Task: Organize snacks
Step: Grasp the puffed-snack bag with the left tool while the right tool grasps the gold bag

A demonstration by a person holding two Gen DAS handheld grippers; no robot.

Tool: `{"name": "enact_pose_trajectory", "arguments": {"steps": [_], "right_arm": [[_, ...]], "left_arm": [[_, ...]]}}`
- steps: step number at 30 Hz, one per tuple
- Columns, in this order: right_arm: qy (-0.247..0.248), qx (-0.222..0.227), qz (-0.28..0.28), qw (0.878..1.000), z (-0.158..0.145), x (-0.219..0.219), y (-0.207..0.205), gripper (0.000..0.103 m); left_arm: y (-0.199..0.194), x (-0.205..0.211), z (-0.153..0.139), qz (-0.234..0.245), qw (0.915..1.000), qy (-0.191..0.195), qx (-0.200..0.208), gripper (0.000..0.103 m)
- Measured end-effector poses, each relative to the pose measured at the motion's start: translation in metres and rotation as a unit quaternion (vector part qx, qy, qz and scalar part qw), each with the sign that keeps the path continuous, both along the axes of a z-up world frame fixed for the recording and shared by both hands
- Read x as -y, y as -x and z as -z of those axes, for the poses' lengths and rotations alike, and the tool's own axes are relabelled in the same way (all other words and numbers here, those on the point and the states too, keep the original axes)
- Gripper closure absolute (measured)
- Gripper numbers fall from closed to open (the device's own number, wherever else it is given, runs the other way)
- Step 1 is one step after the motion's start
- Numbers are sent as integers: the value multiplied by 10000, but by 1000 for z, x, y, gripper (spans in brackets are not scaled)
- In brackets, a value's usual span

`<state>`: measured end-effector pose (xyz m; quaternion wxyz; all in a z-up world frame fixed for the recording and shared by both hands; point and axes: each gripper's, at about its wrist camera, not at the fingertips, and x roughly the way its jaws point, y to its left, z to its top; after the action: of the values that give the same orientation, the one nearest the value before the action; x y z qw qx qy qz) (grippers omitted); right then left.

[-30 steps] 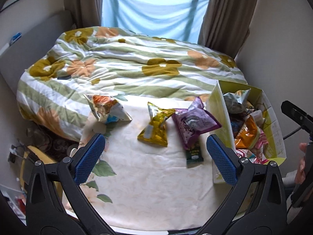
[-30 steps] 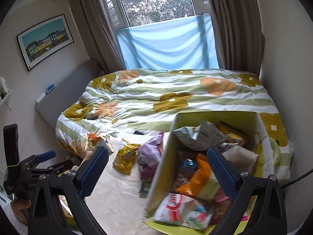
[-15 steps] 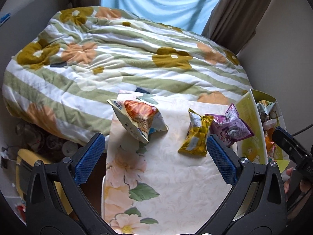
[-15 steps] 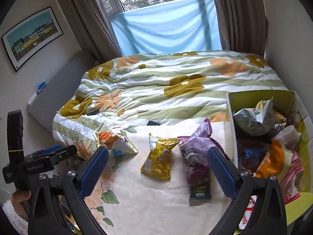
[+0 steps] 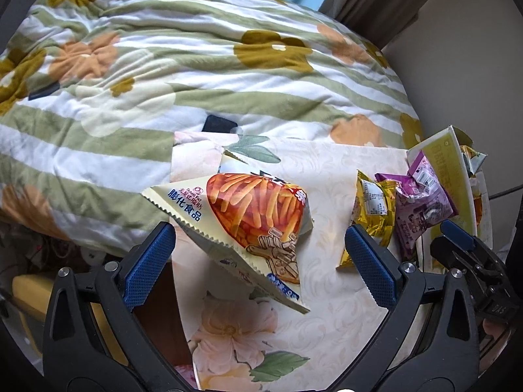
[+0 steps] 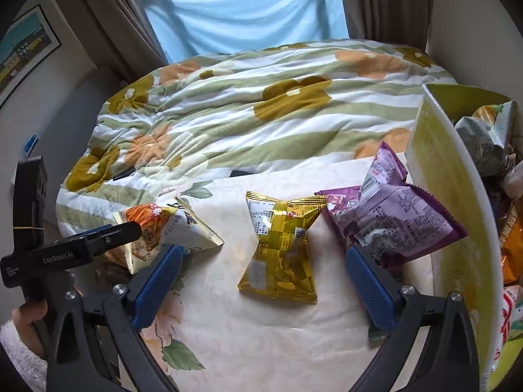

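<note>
An orange-and-white chip bag (image 5: 255, 215) lies on the floral tablecloth (image 5: 327, 320), partly between the spread fingers of my open left gripper (image 5: 259, 238); I cannot tell whether they touch it. To its right lie a yellow snack bag (image 5: 369, 205) and a purple one (image 5: 421, 202). In the right wrist view my right gripper (image 6: 264, 251) is open around the yellow snack bag (image 6: 281, 245). The purple bag (image 6: 392, 215) leans by its right finger. The chip bag (image 6: 163, 225) and left gripper (image 6: 127, 230) are at the left.
A yellow-green box (image 6: 441, 179) filled with several snack packs stands at the table's right side. A bed with a flowered striped duvet (image 6: 261, 114) lies beyond the table. A dark flat object (image 5: 217, 124) sits at the duvet's edge. A hand (image 6: 29, 313) holds the left gripper.
Both grippers have come down and forward toward the table. The left one shifted left onto the chip bag. The right one swung left from over the box to the yellow bag.
</note>
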<state>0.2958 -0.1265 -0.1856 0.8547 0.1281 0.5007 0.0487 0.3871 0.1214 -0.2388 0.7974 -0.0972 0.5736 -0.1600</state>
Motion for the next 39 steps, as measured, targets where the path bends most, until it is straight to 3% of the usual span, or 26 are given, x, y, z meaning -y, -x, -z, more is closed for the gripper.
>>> {"name": "enact_pose_trajectory", "arguments": {"steps": [9, 14, 17, 25, 32, 37, 39], "right_arm": [[194, -366, 24, 9991, 44, -5, -26, 3], [217, -463, 6, 9987, 59, -8, -32, 3], [265, -450, -65, 9986, 62, -11, -33, 3], [309, -448, -113, 9985, 70, -15, -37, 4], [330, -529, -61, 9980, 77, -14, -36, 15], [353, -561, -33, 9978, 77, -13, -34, 16], [344, -574, -31, 9978, 78, -13, -35, 24]], "left_arm": [[-28, 2, 36, 25, 9997, 80, -234, 1], [-32, 5, 41, 93, 9997, 125, -189, 1], [-31, 10, 41, 266, 9994, 165, -133, 17], [-28, 9, 38, 339, 9992, 186, -35, 30], [-14, 12, 33, 415, 9990, 186, -24, 31], [-1, 13, 24, 443, 9988, 184, 34, 31], [4, 13, 19, 439, 9988, 178, 89, 31]]}}
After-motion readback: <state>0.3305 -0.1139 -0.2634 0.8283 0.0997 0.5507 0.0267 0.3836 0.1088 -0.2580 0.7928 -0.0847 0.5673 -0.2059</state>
